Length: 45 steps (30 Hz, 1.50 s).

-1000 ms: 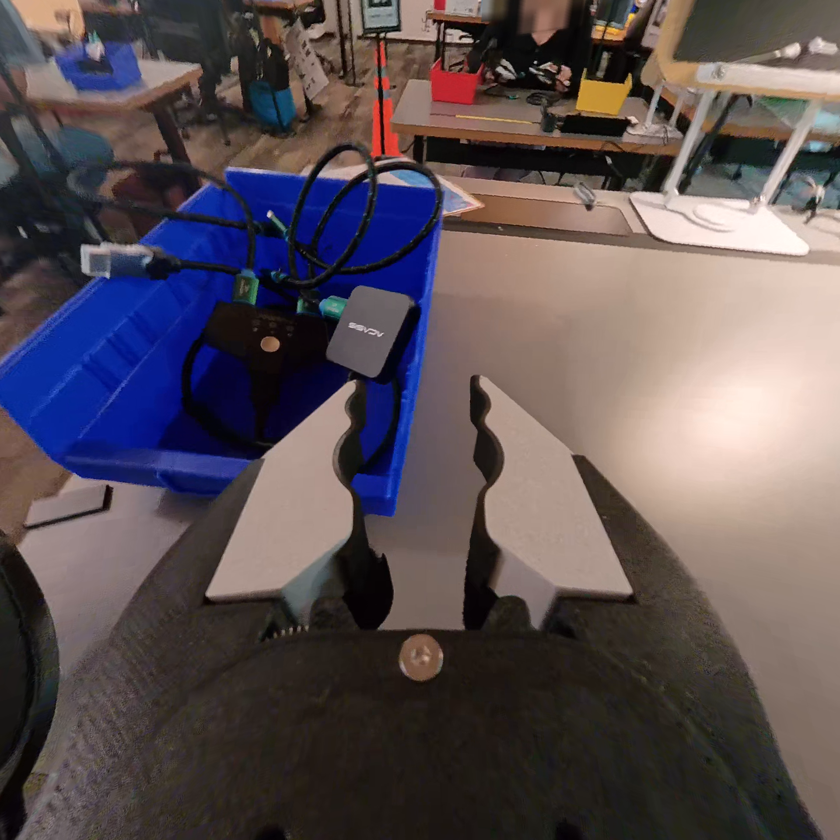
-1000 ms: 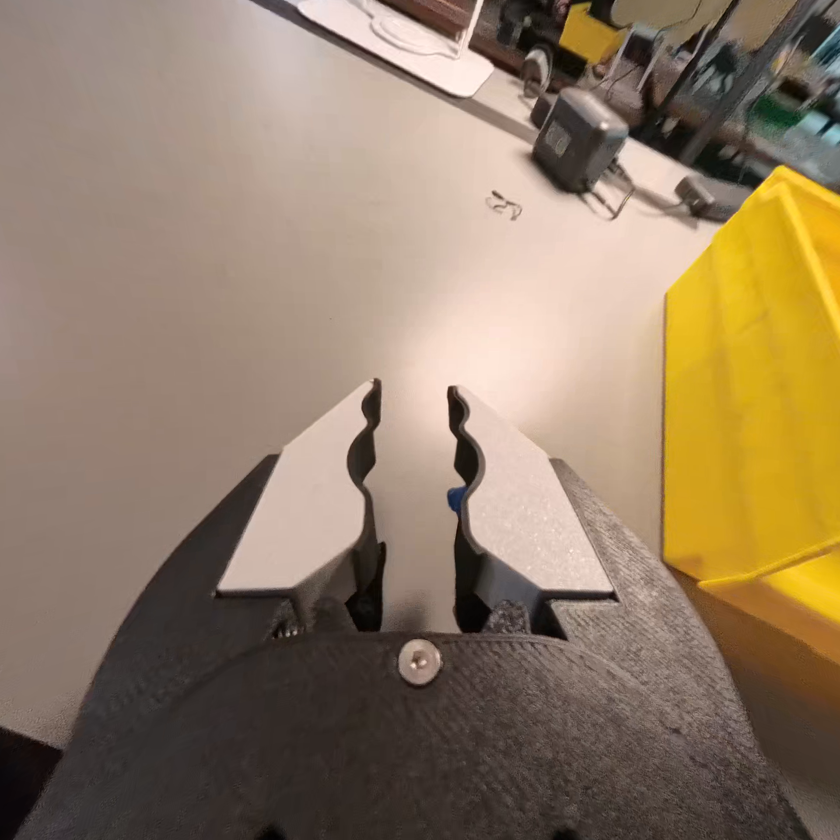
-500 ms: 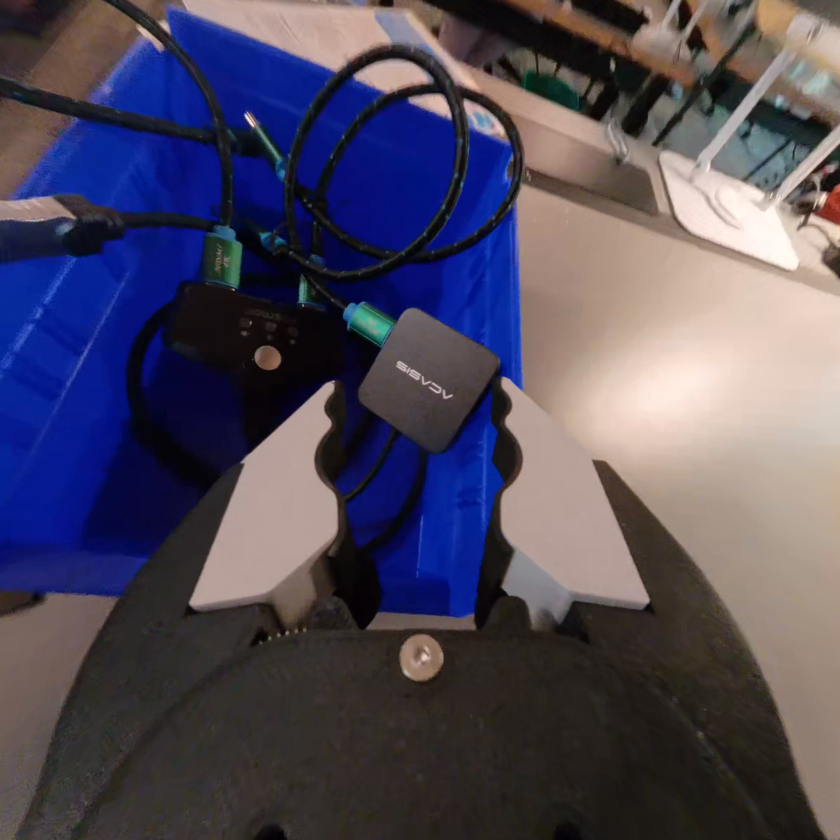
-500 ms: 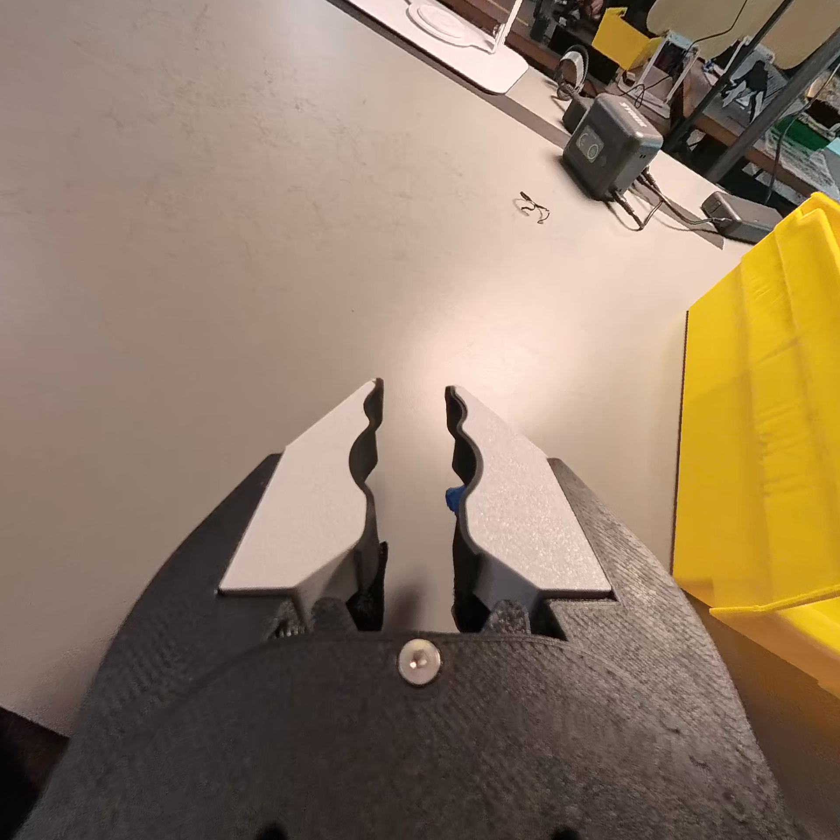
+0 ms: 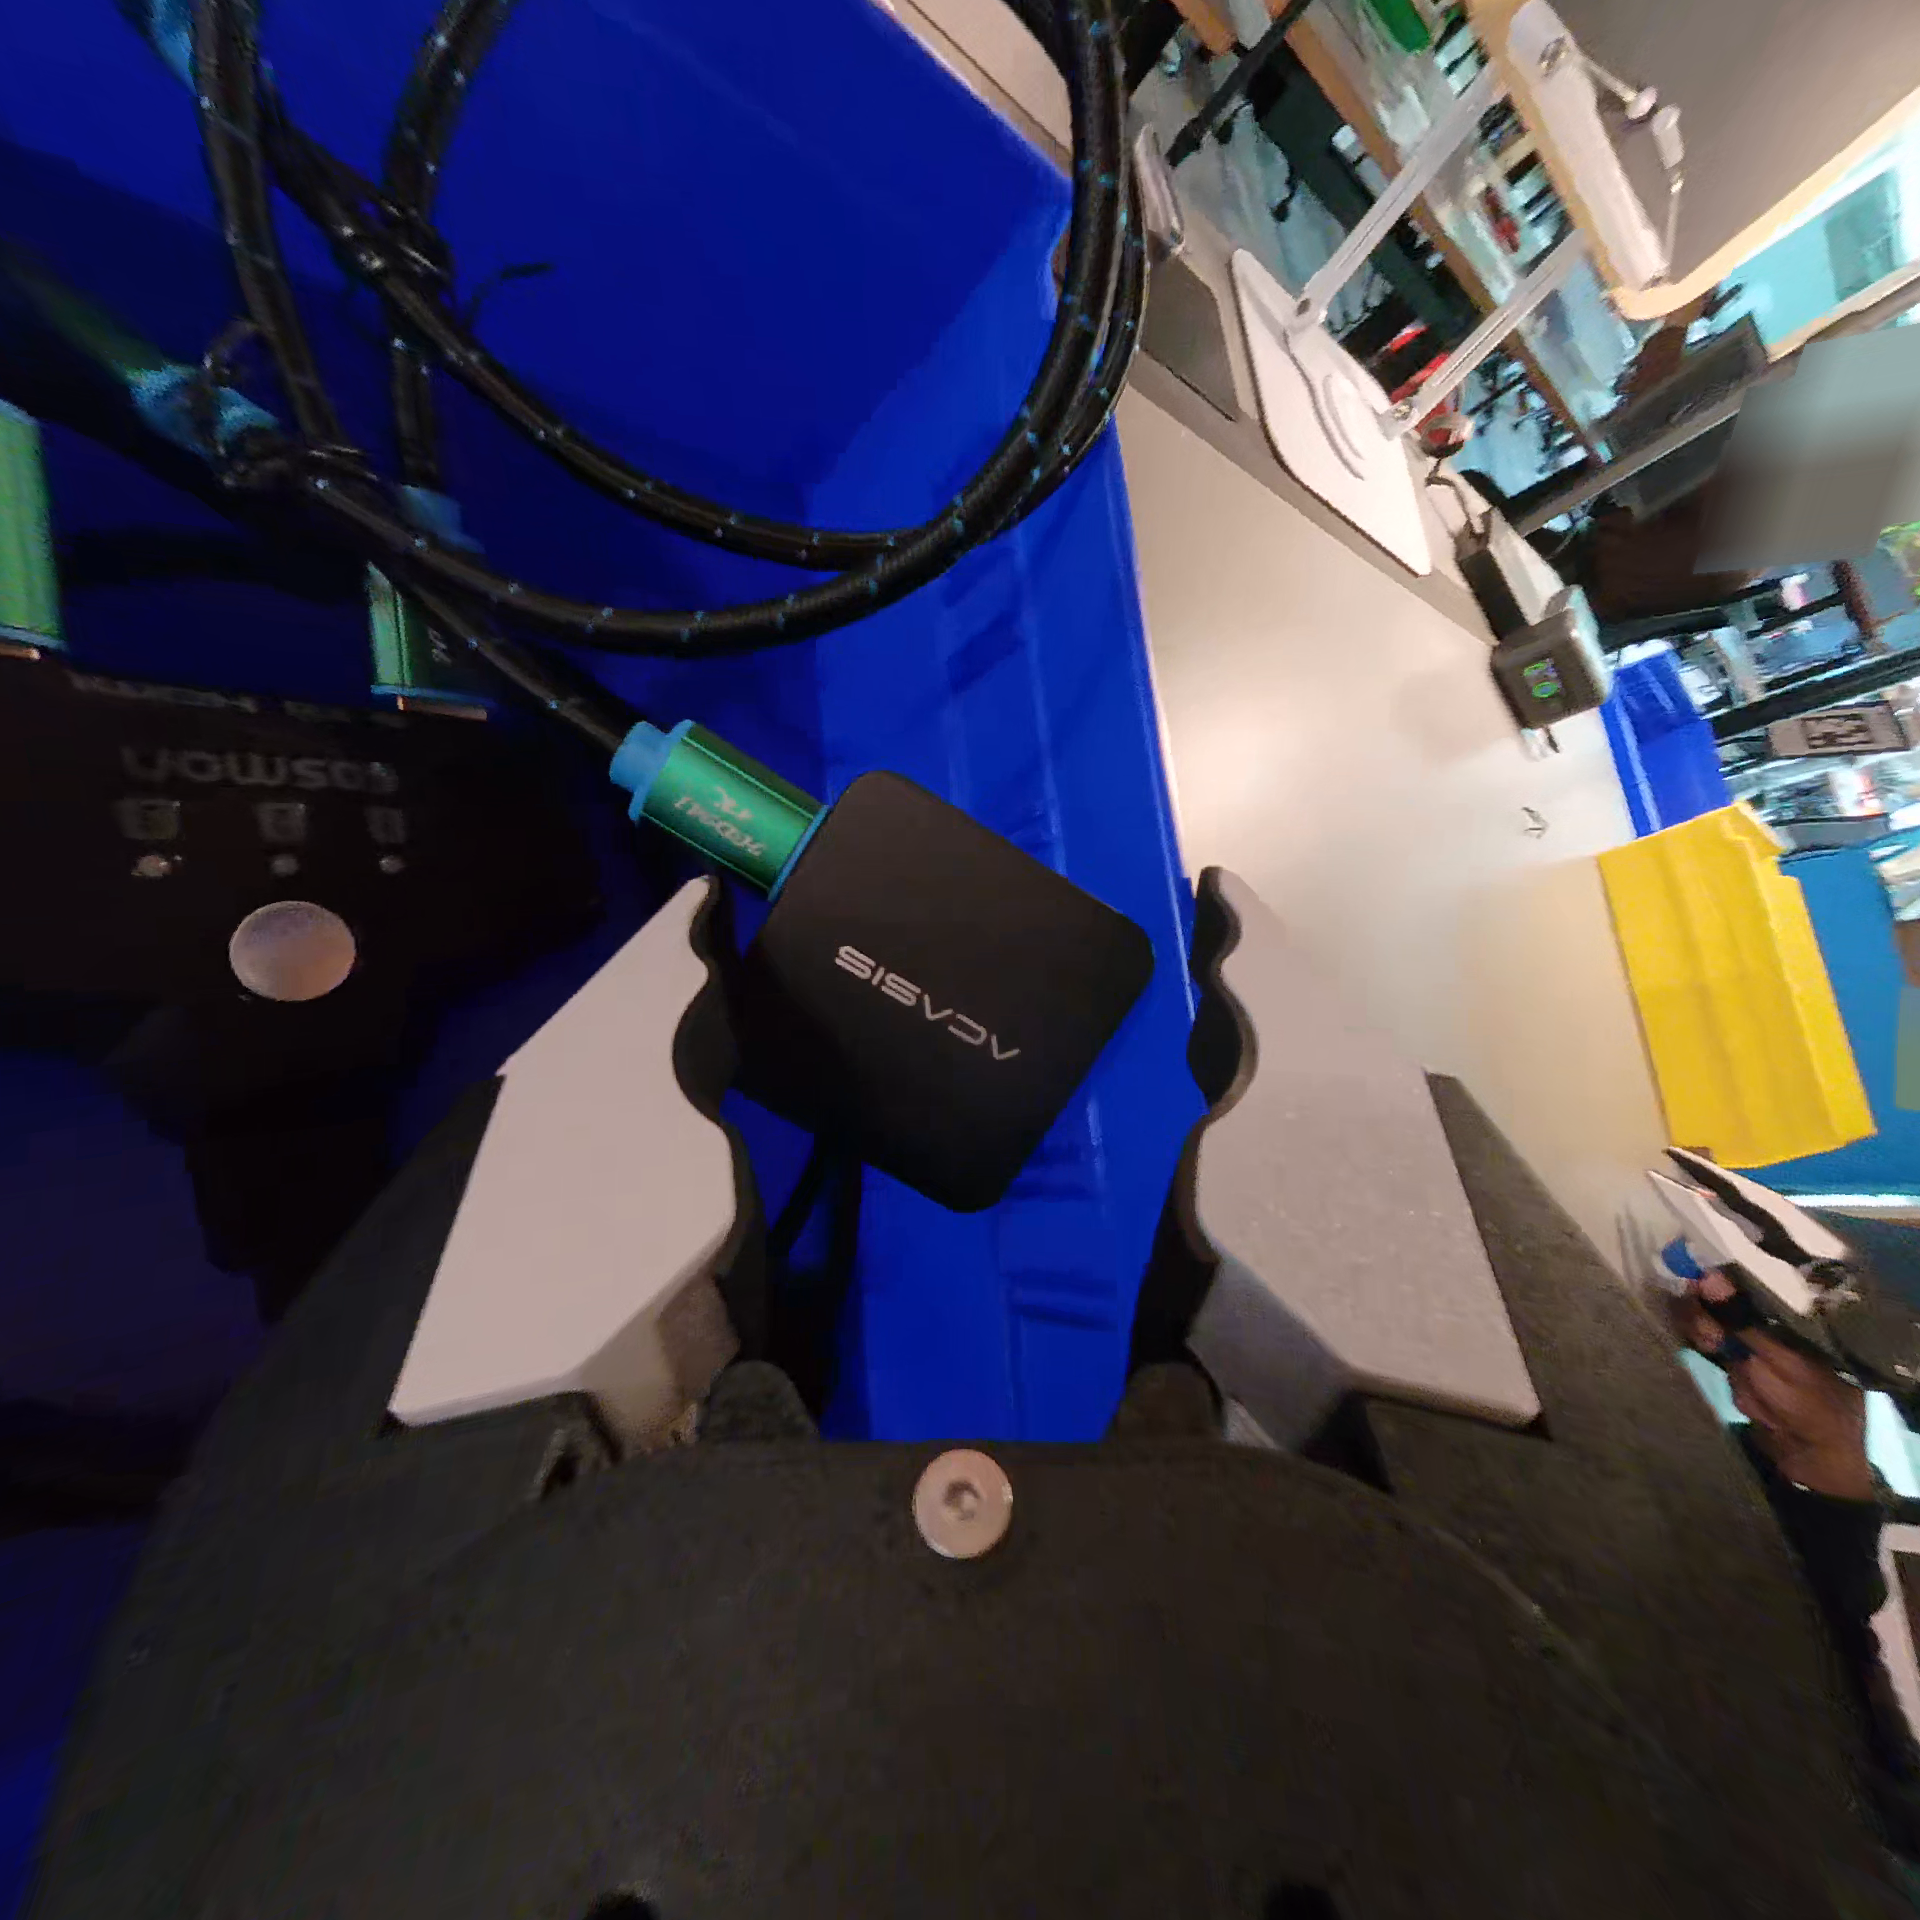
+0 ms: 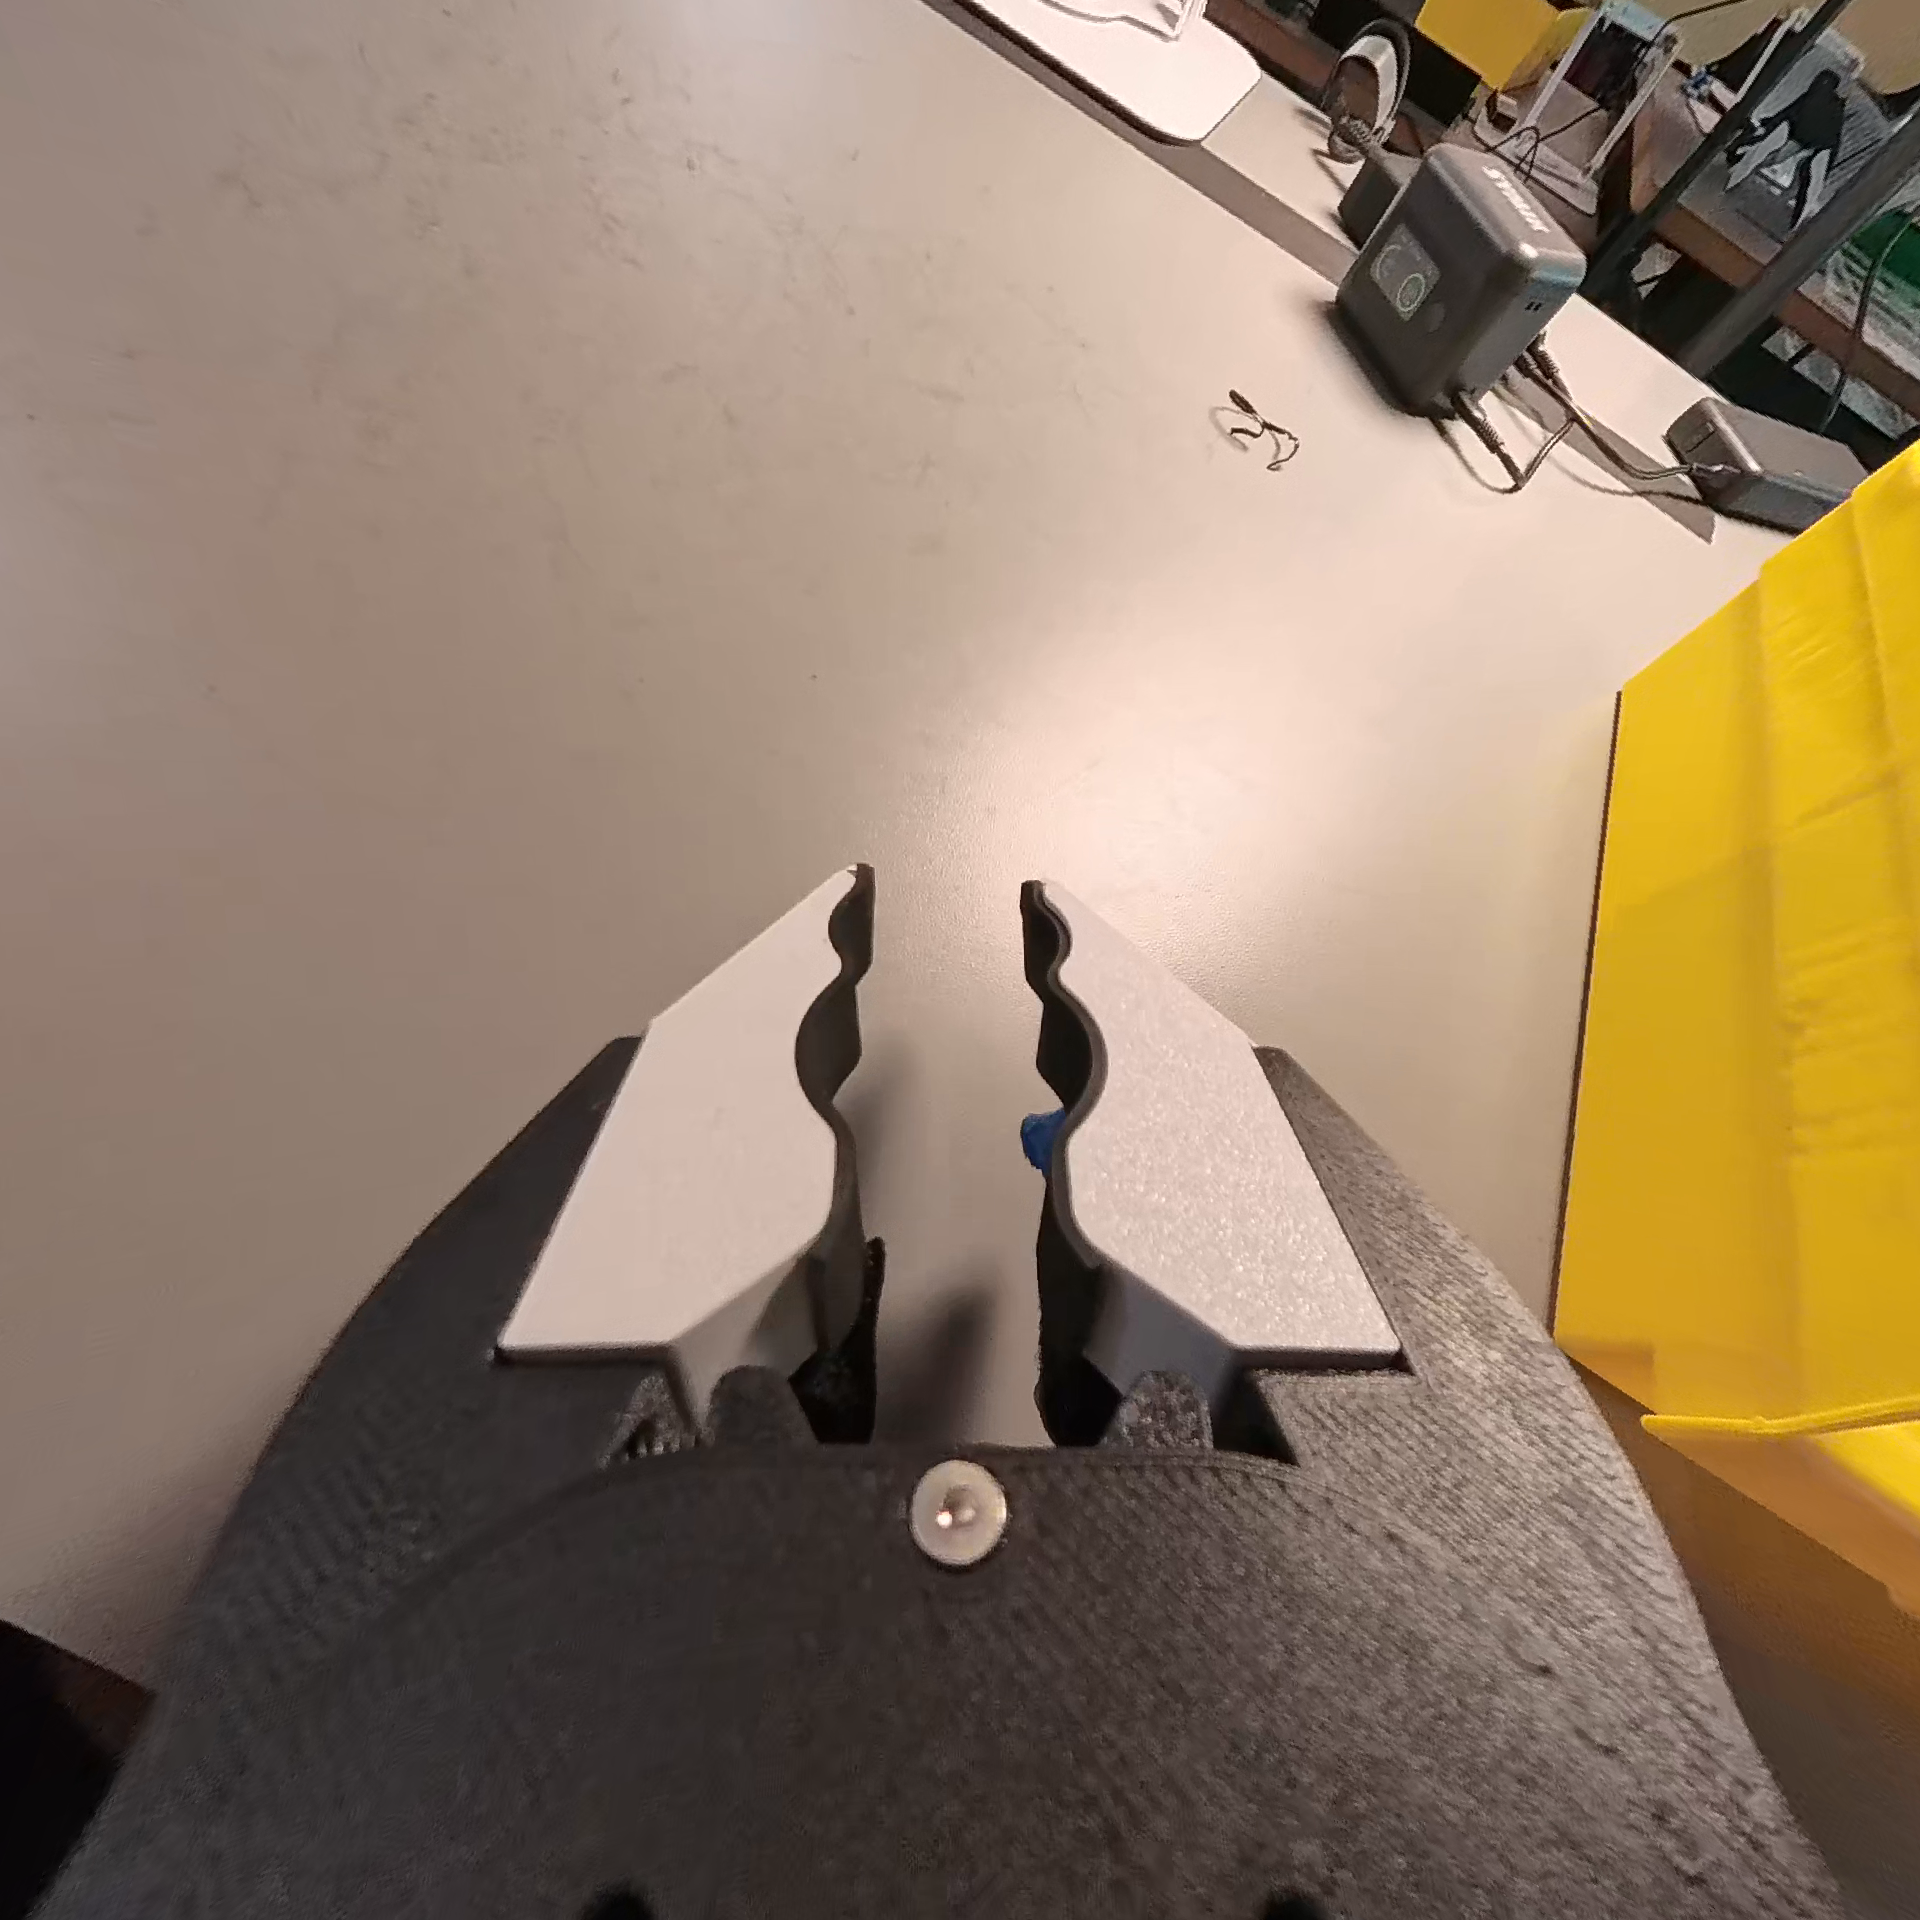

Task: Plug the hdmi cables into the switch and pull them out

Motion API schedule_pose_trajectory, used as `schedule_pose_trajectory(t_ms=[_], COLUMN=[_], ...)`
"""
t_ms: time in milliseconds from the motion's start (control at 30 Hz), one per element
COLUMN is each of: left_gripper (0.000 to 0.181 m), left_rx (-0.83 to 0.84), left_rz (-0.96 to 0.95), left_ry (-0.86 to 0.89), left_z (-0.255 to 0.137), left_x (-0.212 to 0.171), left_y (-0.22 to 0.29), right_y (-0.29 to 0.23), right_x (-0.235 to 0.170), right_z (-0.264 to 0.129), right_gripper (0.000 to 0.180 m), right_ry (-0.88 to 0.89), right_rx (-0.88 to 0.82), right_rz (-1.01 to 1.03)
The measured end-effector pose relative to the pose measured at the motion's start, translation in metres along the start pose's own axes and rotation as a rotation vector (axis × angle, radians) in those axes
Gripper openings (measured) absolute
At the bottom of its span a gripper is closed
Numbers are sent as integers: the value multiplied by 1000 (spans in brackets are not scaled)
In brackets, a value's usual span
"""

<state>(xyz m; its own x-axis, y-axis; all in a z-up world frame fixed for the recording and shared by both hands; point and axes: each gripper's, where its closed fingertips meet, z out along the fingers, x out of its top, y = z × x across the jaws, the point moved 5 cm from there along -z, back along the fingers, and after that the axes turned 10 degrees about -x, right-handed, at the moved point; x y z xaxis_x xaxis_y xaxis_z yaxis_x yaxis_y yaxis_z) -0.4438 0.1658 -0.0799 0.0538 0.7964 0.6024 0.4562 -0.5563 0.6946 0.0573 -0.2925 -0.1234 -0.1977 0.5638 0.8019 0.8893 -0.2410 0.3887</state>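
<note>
The left gripper (image 5: pixel 951 909) is spread wide over the blue bin (image 5: pixel 727 260), its fingers straddling a small black square adapter box (image 5: pixel 940 997) without touching it; nothing is gripped. Judged step: retrieve this box from the bin. Centre the box between the fingers before closing; grip its flat sides, not the green HDMI plug (image 5: pixel 717 816) seated in its corner; lift slowly, since the braided black cables (image 5: pixel 790 613) loop above and may snag.

Bin contents: the adapter box leaning against the right wall; the black HDMI switch (image 5: pixel 281 883) on the floor at left, with green plugs (image 5: pixel 410 649) at its far edge; the coiled cables.

The right gripper (image 6: pixel 948 888) is part-open and empty above the bare table (image 6: pixel 520 468); a yellow bin (image 6: pixel 1766 935) stands just beside it, its contents not visible.
</note>
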Motion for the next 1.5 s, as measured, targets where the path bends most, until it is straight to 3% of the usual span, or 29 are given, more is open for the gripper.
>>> schedule_pose_trajectory(t_ms=[267, 400, 600, 767, 1000, 1300, 1500], left_gripper=[81, 82, 81, 81, 81, 81, 81], left_rx=[-238, -334, -395, -404, -415, -498, -451], left_rz=[-86, -21, 177, 431, 639, 651, 778], left_ry=[167, 238, 308, 275, 82, -241, -474], left_z=[-10, -25, -51, -46, 40, 192, 253], left_x=[11, 20, 35, 22, -32, -140, -219], left_y=[15, 41, 125, 222, 294, 310, 313], right_y=[-1, -1, -1, -2, -2, -1, -2], right_x=[0, 0, 0, 0, 1, 1, 0], right_z=[0, 0, -1, -1, -5, -9, -8], right_gripper=[31, 31, 31, 32, 31, 31, 31], right_ry=[-4, -4, 1, 8, 31, 56, 50], right_rx=[5, 6, 4, -2, -12, -18, -2], right_rz=[-8, -7, -9, -15, -23, -37, -45])
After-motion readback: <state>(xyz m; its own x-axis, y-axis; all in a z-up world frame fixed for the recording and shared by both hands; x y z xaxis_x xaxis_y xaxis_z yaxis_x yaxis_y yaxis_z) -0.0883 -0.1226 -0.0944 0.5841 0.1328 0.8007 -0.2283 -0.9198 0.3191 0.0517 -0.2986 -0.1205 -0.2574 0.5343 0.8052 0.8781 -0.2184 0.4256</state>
